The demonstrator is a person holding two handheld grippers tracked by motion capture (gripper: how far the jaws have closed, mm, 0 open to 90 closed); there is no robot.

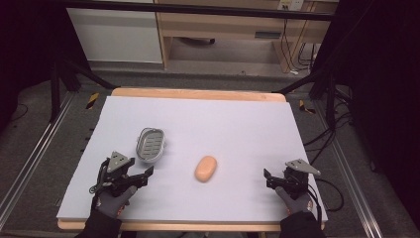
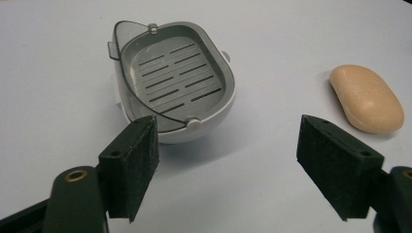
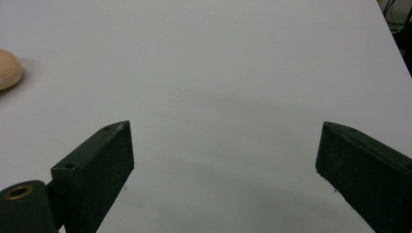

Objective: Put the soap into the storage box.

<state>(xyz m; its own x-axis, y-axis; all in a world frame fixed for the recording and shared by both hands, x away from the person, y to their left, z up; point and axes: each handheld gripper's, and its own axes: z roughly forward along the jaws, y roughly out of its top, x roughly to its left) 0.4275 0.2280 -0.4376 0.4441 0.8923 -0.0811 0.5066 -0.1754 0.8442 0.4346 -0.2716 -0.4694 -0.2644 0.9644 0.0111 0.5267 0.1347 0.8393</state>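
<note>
While spread, both grippers' fingers (image 2: 130, 167) rest low.

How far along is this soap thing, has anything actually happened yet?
Barely begun. The soap dish sits with its lid swung open and its slotted tray empty. The soap lies apart on the table. The left gripper and right gripper are open, holding nothing. Probably left: soap into dish.

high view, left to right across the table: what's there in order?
left gripper → soap dish → bar of soap → right gripper. The gripper's jaw tips and the dish overlap in x; the gripper's body starts further left. Both grippers stand open, holding nothing.
</note>
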